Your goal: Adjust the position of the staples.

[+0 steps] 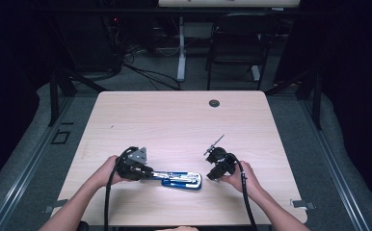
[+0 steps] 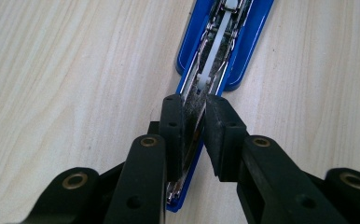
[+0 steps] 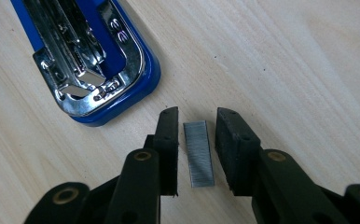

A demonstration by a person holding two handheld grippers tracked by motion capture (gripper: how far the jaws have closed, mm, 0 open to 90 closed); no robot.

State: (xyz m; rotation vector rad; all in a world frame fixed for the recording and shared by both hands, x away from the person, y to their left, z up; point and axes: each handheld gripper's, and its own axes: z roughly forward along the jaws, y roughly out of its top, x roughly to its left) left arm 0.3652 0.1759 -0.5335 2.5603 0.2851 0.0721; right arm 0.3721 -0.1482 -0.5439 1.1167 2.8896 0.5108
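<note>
High view, item one: blue stapler (image 1: 181, 180) lying opened out flat near the front edge of the desk (image 1: 174, 115), between my two hands, its metal magazine facing up. I judge it is laid open this way so that a refill can be dropped into the channel. Item two: left claw (image 2: 194, 119), jaws nearly closed and pressing on both sides of the stapler's metal rail, holding the body steady against the desk while the other hand works. Item three: strip of staples (image 3: 198, 154), lying flat on the desk just beside the stapler's rounded chrome end. Item four: right claw (image 3: 197, 140), jaws a little way apart and straddling the strip, a thin gap showing on each side, so the pads do not press on it; I read this as a strip not gripped at this moment. Item five: round grommet (image 1: 214, 103) at the far side of the desk, well apart from the work.
</note>
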